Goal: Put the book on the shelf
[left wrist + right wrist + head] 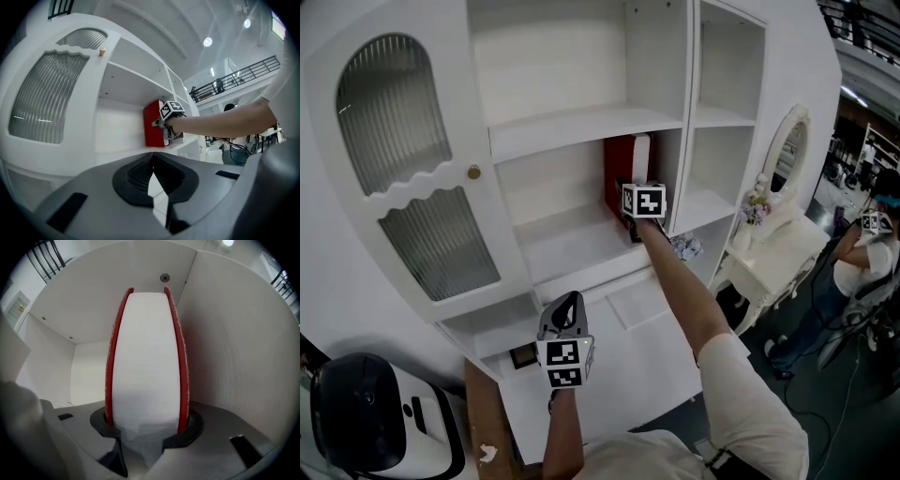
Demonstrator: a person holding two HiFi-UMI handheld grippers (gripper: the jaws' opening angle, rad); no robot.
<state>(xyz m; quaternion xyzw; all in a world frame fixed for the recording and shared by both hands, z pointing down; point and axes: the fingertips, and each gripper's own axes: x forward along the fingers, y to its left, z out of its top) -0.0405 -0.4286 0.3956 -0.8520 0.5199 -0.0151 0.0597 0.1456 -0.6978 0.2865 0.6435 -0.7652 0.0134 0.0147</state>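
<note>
on middle shelf [572, 239] | right gripper [146, 427] clamps upright book [145, 357] by side wall [234, 343] | room leftward | left gripper [152, 161] jaws together

White short-sleeved shirt [750, 394] (black-and-white marker cubes [644, 201]).

White shelf unit [581, 120]: red book [622, 169] stands upright in the middle compartment, tight against the right-hand divider [688, 141]. Can't tell if its bottom edge is on the board. Pale crumpled item [685, 247] lies on the lower right shelf, and a small dark square thing [523, 355] on the bottom ledge.
</note>
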